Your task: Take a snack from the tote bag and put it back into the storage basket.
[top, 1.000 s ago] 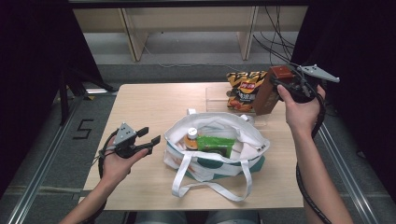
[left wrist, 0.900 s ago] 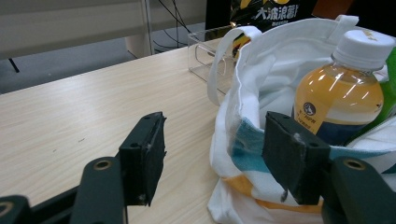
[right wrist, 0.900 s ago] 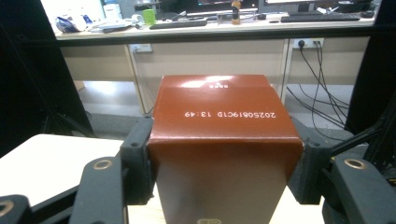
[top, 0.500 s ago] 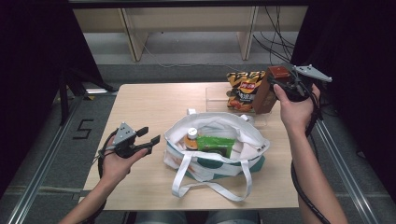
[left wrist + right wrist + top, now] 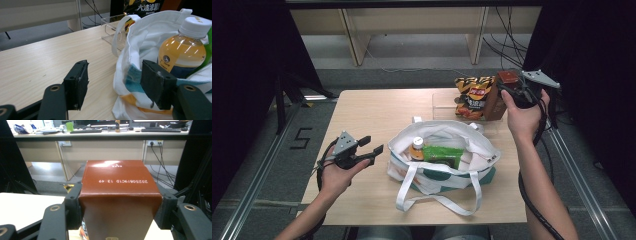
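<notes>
Between claw pads, brown carton

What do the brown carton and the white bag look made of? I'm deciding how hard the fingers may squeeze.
The brown carton looks like coated paperboard: folded top, sharp creases, a glossy sheen and a printed date code. It is probably stiff, but it could dent. The white bag appears to be woven cloth, perhaps canvas: matte, slumped in soft folds, with stitched hems and limp handles.
</notes>
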Available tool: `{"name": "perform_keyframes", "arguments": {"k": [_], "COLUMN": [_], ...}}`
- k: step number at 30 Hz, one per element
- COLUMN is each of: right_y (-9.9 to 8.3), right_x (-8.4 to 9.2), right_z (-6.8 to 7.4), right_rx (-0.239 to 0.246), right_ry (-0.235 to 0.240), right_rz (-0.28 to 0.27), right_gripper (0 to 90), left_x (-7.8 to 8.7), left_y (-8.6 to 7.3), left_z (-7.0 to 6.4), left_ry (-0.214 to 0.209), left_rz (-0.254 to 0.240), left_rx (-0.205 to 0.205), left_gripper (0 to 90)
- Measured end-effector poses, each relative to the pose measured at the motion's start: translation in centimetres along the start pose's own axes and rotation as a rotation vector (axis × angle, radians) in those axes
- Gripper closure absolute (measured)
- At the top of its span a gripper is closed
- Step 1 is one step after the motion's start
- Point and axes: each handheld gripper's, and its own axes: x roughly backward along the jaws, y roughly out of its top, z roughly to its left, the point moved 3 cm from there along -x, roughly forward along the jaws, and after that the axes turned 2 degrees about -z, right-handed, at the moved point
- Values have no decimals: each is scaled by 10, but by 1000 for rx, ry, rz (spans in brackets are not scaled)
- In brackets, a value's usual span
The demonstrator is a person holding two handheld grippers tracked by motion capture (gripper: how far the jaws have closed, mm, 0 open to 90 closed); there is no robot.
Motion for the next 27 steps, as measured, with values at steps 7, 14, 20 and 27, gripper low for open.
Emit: {"name": "perform_keyframes", "arguments": {"k": [7, 14, 20, 27], "right_y": [-5, -7, -10, -10], "right_x": [-6, -9, -13, -19], "right_z": [0, -1, -1, 0], "right_rx": [7, 7, 0, -7], "right_ry": [-9, -22, -37, -41], "right_rz": [12, 16, 10, 24], "right_gripper": [393, 393, 393, 393], "left_x": [1, 1, 1, 1], "left_y": [0, 0, 0, 0], "left_z": [0, 1, 0, 1], "left_ry": [3, 5, 2, 2], "left_rz": [3, 2, 4, 3], "left_rx": [-3, -2, -4, -3], "left_gripper": [387, 387, 387, 387]}}
